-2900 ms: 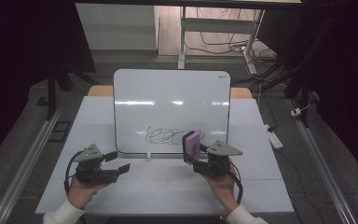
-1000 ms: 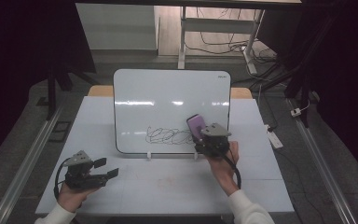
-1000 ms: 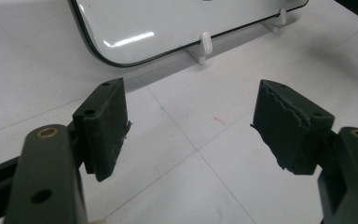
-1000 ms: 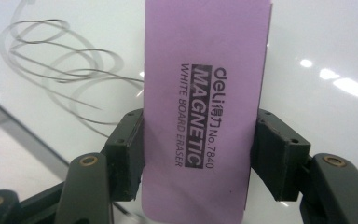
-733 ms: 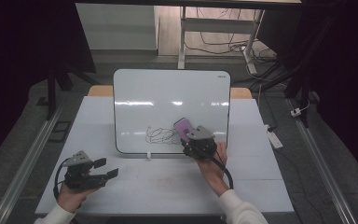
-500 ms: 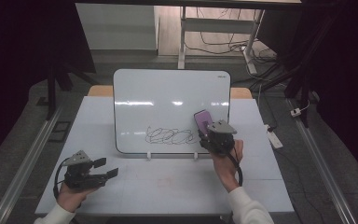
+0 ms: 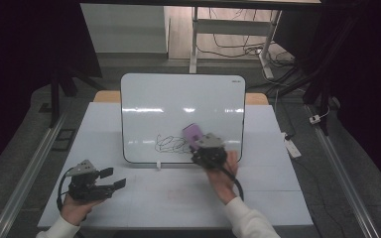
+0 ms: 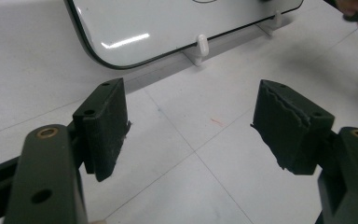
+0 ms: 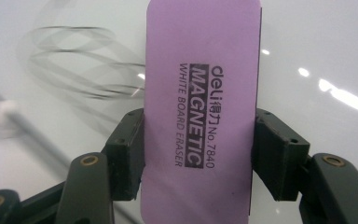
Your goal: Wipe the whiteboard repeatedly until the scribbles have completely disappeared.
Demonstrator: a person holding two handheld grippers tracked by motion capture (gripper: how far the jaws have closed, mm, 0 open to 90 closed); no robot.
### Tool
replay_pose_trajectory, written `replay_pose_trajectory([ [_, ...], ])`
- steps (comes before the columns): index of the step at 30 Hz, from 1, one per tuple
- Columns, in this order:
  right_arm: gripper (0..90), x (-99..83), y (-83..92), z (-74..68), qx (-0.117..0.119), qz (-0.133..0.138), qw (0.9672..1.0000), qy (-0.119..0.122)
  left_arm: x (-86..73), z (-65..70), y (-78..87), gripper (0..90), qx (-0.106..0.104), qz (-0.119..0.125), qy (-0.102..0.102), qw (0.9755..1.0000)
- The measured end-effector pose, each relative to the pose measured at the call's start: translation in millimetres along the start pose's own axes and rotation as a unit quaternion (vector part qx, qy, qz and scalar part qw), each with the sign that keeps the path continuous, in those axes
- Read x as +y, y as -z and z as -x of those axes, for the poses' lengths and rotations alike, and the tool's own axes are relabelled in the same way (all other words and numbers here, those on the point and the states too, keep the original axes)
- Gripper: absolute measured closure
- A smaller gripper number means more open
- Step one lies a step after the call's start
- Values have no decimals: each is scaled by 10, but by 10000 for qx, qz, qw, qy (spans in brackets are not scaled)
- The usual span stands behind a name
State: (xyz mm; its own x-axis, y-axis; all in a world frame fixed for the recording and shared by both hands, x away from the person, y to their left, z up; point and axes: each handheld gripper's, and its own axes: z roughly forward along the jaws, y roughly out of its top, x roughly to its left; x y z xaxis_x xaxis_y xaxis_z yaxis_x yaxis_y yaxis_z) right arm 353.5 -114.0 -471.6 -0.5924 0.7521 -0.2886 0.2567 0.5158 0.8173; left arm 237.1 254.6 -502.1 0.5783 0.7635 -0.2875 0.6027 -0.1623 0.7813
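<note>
A white whiteboard (image 7: 178,99) stands tilted on small feet at the table's middle, with a black scribble (image 7: 167,145) near its lower edge. My right gripper (image 7: 204,148) is shut on a purple magnetic eraser (image 9: 200,107), pressed flat against the board just right of the scribble (image 9: 81,60). In the high view the purple magnetic eraser (image 7: 193,134) covers the scribble's right end. My left gripper (image 7: 110,179) rests open on the white table (image 7: 168,198) at the front left, with nothing between its jaws (image 8: 189,135).
The board's white foot (image 8: 200,46) stands just ahead of the left gripper. Metal rails (image 7: 25,173) run along both sides of the table. A white power strip (image 7: 292,147) lies on the floor at the right. Cables trail on the floor behind.
The right gripper has swept the eraser across the board, left, then right, then left again over the scribble. The left gripper dropped back to the front left and stayed there.
</note>
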Motion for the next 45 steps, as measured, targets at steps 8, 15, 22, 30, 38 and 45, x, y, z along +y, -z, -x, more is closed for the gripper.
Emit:
replay_pose_trajectory([
  [8, 403, -141, 145, 343, -397, 4, 9983, -421, 6, 15, -2, 269, 19, 8, 14, 10000],
  [15, 403, -93, -59, -295, 108, -67, 9995, 286, 5, 7, -8, 269, -6, -2, 11, 10000],
  [22, 403, -237, 139, 219, -461, 27, 9985, -283, 8, 1, -12, 269, -30, 3, 12, 10000],
  [30, 402, -26, -101, -292, -1, 192, 9998, 109, 11, 20, 7, 269, 3, 30, 4, 10000],
  [38, 402, 133, -262, -659, 377, 169, 9978, 516, 2, -5, 15, 270, -6, 38, 30, 10000],
  [45, 403, 186, -163, -245, -144, 300, 9994, 48, 1, 20, 24, 270, 8, 45, 2, 10000],
])
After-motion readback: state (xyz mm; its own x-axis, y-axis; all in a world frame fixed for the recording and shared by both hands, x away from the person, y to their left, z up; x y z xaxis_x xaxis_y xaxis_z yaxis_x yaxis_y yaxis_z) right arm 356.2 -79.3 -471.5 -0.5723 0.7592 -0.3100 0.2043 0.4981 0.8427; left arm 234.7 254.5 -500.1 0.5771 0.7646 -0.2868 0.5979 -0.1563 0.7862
